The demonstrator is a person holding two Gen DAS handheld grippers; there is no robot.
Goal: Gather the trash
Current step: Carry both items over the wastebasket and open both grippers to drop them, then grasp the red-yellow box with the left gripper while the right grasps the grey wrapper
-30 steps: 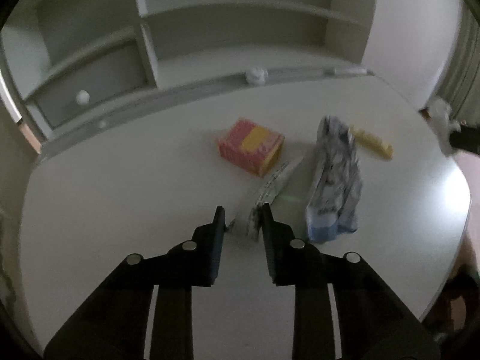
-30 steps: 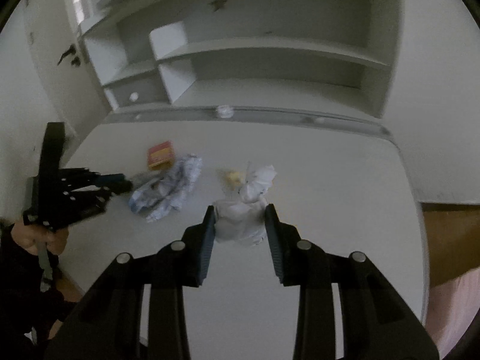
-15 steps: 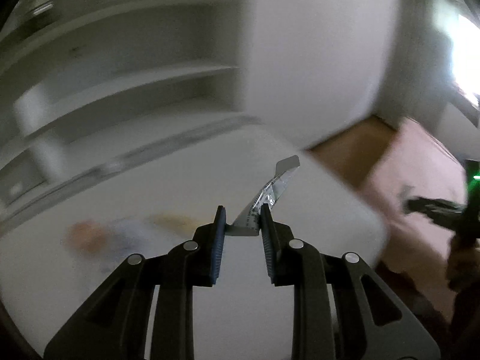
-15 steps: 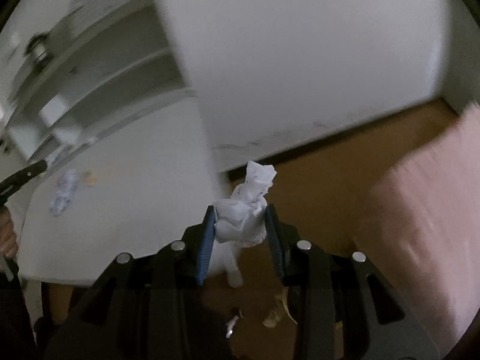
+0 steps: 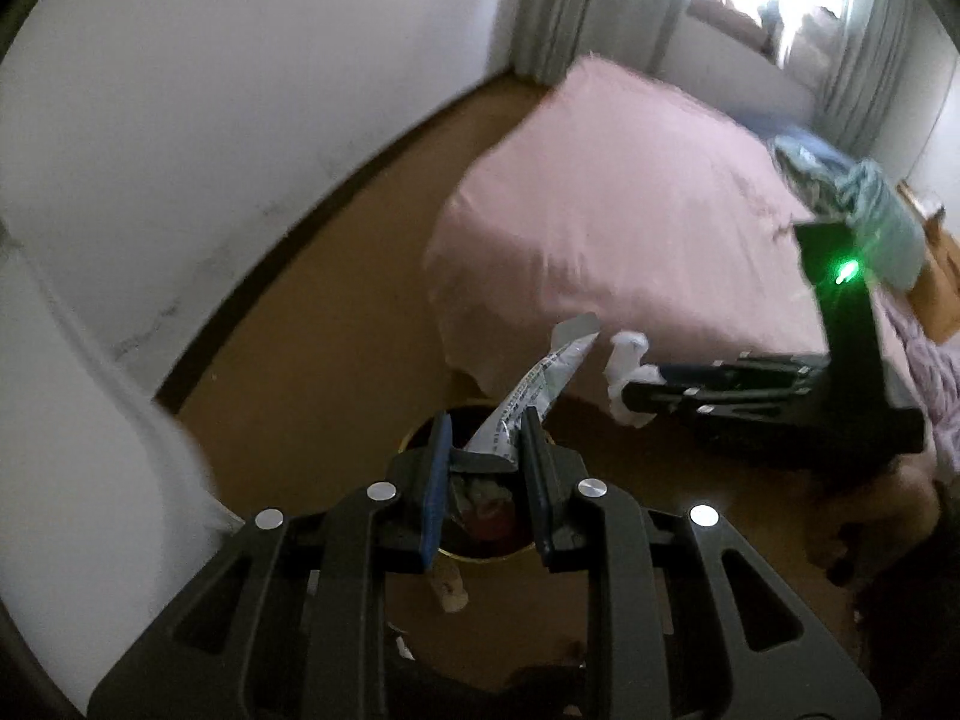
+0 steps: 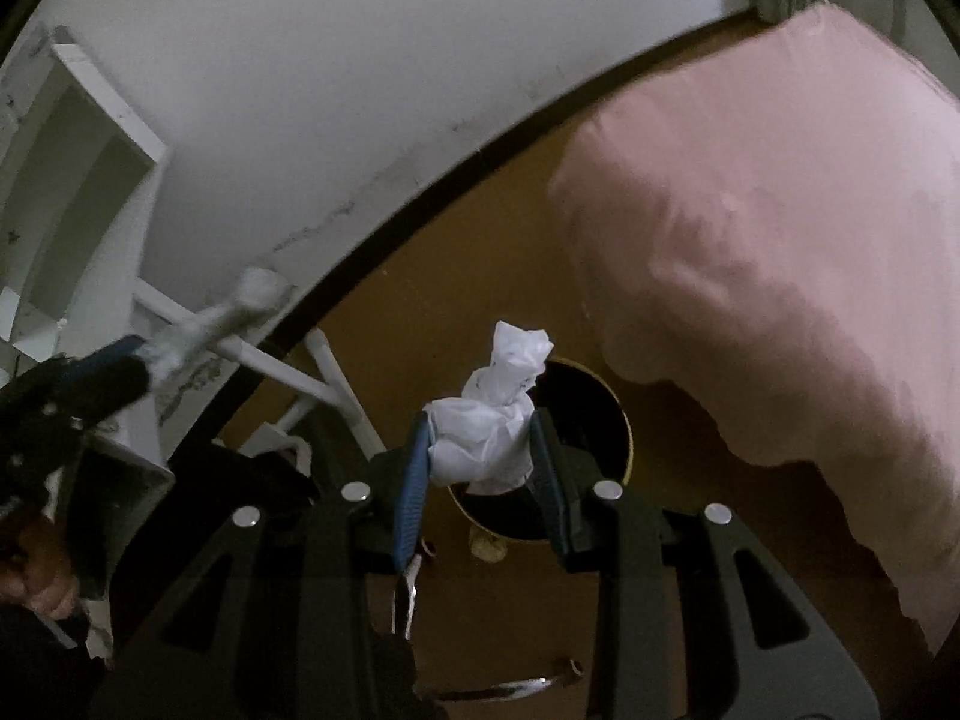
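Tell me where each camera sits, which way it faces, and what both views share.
Left wrist: on the left gripper, angled down at the trash bin and pink bed; shows its foil wrapper and the right gripper.
Right wrist: on the right gripper, angled down at the bin; shows crumpled paper, left gripper, a hand.
Shared: bin, bed, floor, both pieces of trash.

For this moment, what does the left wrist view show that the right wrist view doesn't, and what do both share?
Only the left wrist view: the curtained window, a blue-green cloth on the bed, and trash already inside the bin.

Only the right wrist view: the white shelf unit and the white table legs.

Both: the round trash bin on the brown floor, the pink bed cover, the left gripper shut on a silver wrapper, and the right gripper shut on crumpled white paper.
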